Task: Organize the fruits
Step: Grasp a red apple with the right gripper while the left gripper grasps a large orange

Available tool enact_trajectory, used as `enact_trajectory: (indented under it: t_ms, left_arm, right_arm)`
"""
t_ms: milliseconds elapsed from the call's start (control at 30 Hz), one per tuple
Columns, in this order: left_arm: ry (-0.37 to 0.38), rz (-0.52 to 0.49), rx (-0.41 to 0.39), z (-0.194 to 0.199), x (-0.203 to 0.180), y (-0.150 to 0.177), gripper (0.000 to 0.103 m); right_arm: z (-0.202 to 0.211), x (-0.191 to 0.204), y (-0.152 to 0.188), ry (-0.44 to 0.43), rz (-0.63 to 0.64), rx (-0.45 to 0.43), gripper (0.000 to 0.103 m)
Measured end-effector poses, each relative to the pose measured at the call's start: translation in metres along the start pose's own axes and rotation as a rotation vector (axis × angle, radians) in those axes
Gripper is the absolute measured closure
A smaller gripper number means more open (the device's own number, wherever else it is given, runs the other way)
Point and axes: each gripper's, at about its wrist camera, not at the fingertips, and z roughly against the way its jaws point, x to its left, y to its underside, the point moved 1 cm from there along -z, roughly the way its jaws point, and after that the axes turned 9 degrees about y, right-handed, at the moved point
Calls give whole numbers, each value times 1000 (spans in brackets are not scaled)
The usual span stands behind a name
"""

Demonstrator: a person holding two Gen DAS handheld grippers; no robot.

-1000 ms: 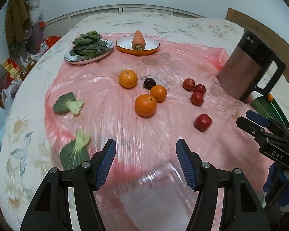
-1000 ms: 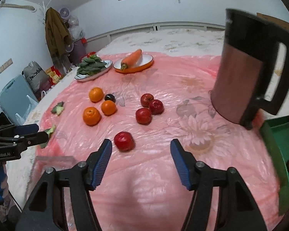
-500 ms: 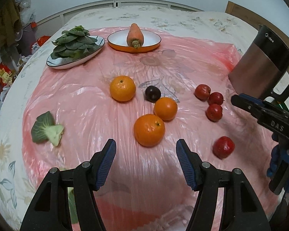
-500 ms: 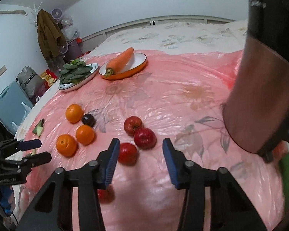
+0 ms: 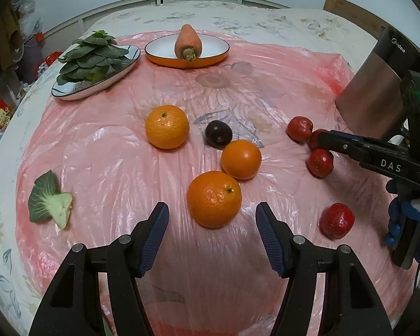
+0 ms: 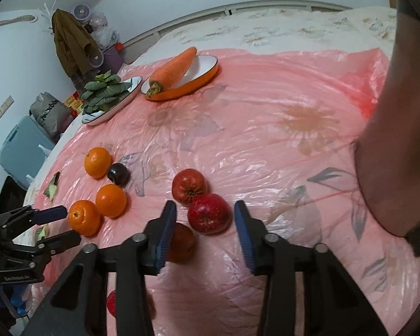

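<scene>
Three oranges, a dark plum (image 5: 218, 133) and several red apples lie on a pink plastic sheet (image 5: 112, 151). My left gripper (image 5: 211, 221) stands open, its tips on either side of the near edge of the nearest orange (image 5: 214, 198) and not touching it. My right gripper (image 6: 205, 212) has its jaws closing around a red apple (image 6: 209, 217); thin gaps still show at both pads. A second apple (image 6: 189, 186) touches that one from behind, and a third (image 6: 182, 242) lies half hidden behind the left finger. A lone apple (image 5: 336, 219) sits apart, nearer to me.
At the back stand a plate of leafy greens (image 5: 70, 95) and an orange dish (image 5: 182, 63) holding a carrot (image 5: 188, 42). A steel kettle (image 5: 378, 89) rises at the right. A cut piece of greens (image 5: 49, 201) lies at the left.
Both grippers have moved forward and down toward the fruit. The right jaws have narrowed and now bracket a red apple. The left jaws keep their width, with the nearest orange now at their tips.
</scene>
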Motion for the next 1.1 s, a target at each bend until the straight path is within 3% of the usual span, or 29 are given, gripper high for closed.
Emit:
enact_trajectory:
  t_ms: [267,333,367,400,433,700,1100]
  left_arm:
    - [15,10,31,-15,4,-6,49]
    - [15,7,48,-21,4,-6,62]
    - [12,3,55,-23,4,-5,64]
    - [14,1,58,-24,4,-5,64]
    - [18,0,57,-25,5,-5,64]
    - [44,35,21,-14,11,-3,65]
    - [37,63,-28,15,6,-4,65]
  right_arm:
    - [-11,-7,-1,-43,-25,42,52]
    - [-13,-6,0,-48,-17,51,53]
    - [-14,-5,0,-50,-14,52,53]
    - [-14,-5,0,-50,-8,52,53]
    - [-14,-5,0,-49,-4,52,63]
    - [-1,-5,-1,-44,3,16,63]
    - [49,-6,4,-12,17,-50,63]
